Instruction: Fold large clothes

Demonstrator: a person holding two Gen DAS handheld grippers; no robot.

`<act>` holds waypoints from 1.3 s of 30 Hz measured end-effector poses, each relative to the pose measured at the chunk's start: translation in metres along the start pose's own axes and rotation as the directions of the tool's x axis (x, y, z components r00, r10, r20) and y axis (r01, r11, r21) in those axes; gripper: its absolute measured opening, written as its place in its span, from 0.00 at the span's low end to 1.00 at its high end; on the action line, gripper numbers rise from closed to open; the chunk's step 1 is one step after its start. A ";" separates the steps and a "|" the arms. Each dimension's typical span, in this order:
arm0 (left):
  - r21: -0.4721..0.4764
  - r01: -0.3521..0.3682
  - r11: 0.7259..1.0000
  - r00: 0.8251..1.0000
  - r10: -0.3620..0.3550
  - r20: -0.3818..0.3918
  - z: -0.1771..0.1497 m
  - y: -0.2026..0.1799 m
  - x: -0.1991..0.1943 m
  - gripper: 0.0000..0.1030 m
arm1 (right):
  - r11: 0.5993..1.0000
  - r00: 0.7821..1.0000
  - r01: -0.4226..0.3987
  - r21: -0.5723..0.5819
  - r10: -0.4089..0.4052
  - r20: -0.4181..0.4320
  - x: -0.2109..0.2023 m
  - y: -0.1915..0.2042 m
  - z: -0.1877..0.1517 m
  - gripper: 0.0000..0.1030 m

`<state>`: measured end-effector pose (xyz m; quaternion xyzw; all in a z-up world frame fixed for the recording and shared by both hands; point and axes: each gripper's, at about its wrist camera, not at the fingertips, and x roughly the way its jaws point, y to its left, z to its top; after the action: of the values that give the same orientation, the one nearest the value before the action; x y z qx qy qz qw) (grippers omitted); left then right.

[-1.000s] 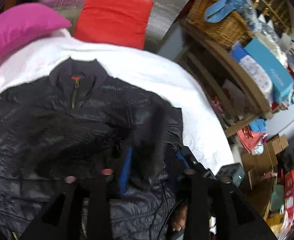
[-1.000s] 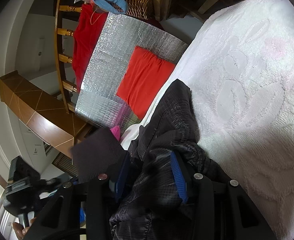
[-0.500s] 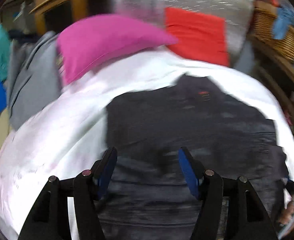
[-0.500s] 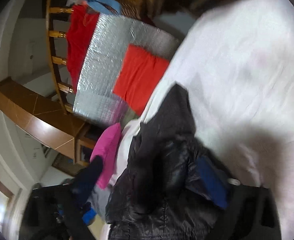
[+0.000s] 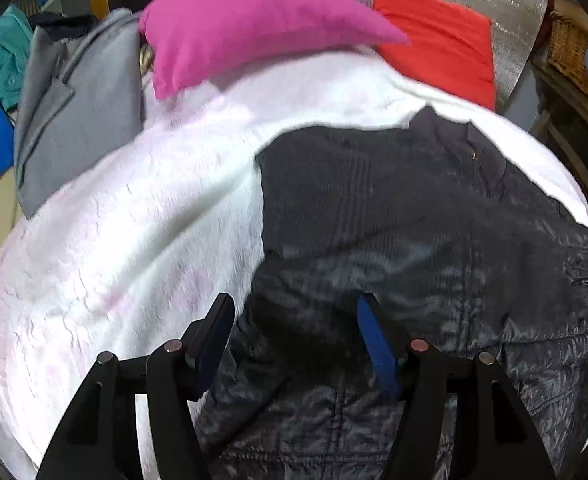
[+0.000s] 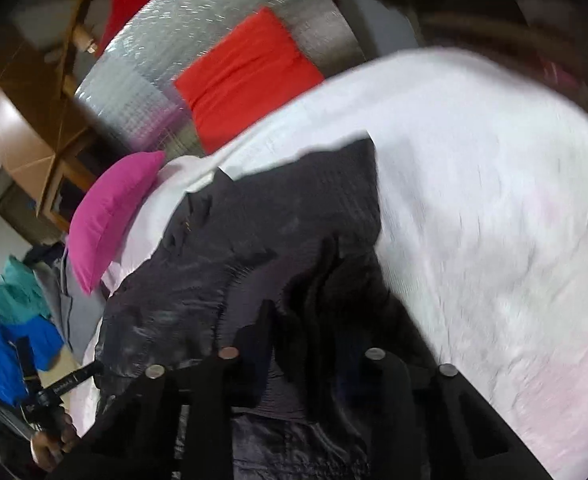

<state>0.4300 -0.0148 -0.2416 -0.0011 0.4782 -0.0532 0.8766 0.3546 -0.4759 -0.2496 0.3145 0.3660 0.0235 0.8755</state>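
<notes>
Black quilted jacket [image 5: 433, 240] is lying spread on the white textured bedcover [image 5: 134, 248], collar toward the far end, near the red cushion [image 5: 437, 36]. A pink pillow [image 5: 246, 24] is resting on the far left part of the cover; a grey garment [image 5: 74, 108] is hanging just left of it, with teal and blue clothing further left.

Left gripper [image 5: 294, 344] is hovering over the jacket's near left edge, jaws standing partly apart, blue pads visible, no fabric pinched between them. Jaws have been opening within the last second.

Right gripper [image 6: 305, 344] is sitting in the jacket's near right side. Jaws have just been closing. The view is blurred and dark there; a raised fold of black fabric is standing between the fingers, and the jaws are reading as closed down on it.

In the right wrist view, a hand [image 6: 50, 444] is showing at the lower left, holding the other gripper's handle.
</notes>
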 end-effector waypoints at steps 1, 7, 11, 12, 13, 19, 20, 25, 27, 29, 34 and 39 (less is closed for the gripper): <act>0.000 0.005 1.000 1.000 -0.005 0.017 0.002 0.000 -0.001 0.63 | 1.000 1.000 -0.002 -0.016 0.002 0.015 -0.003 0.004 0.006 0.25; 0.059 -0.041 0.997 0.998 0.043 -0.039 0.002 -0.019 0.029 0.64 | 0.995 0.995 0.047 -0.084 -0.039 0.090 0.012 0.018 0.015 0.25; 0.134 -0.099 0.986 0.995 0.102 -0.014 -0.010 -0.031 0.037 0.68 | 1.000 1.000 0.023 0.020 -0.023 0.002 0.034 -0.013 0.002 0.33; 0.152 -0.098 0.984 0.995 0.102 -0.015 -0.010 -0.032 0.035 0.68 | 0.999 1.000 -0.012 0.045 0.012 0.009 0.030 -0.021 -0.001 0.38; 0.156 -0.092 0.983 0.995 0.097 -0.021 -0.010 -0.032 0.034 0.68 | 0.997 0.999 -0.039 0.067 0.039 0.001 0.026 -0.026 -0.002 0.47; 0.136 -0.053 0.989 0.998 0.047 0.046 -0.006 -0.015 0.002 0.68 | 0.993 0.993 -0.088 0.085 0.081 0.082 -0.027 -0.032 -0.003 0.65; 0.135 -0.056 0.989 0.997 0.048 0.060 -0.005 -0.013 -0.001 0.68 | 0.991 0.989 -0.101 0.088 0.091 0.117 -0.037 -0.031 0.000 0.65; 0.110 -0.080 0.991 0.996 0.075 0.049 0.004 -0.011 0.007 0.68 | 1.000 0.990 -0.014 0.002 0.014 0.139 -0.031 -0.010 0.014 0.50; 0.112 -0.100 0.989 0.995 0.099 0.019 0.005 -0.010 0.021 0.68 | 0.999 0.996 0.025 -0.024 -0.023 0.084 -0.009 -0.004 0.014 0.40; 0.121 -0.113 0.986 0.991 0.120 -0.052 0.002 -0.011 0.039 0.69 | 0.995 0.996 0.090 -0.031 -0.090 0.003 0.019 -0.007 0.016 0.38; 0.119 -0.094 0.988 0.994 0.099 -0.041 -0.003 -0.008 0.038 0.70 | 0.989 0.989 0.144 -0.041 -0.145 -0.028 0.032 -0.015 0.000 0.38; 0.121 -0.099 0.988 0.995 0.094 0.045 0.001 -0.009 0.019 0.70 | 0.996 0.996 0.075 -0.043 -0.073 0.047 0.001 -0.006 0.012 0.38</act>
<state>0.4402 -0.0256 -0.2561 0.0752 0.4563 -0.0402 0.8857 0.3626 -0.4867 -0.2468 0.2814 0.3567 -0.0080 0.8908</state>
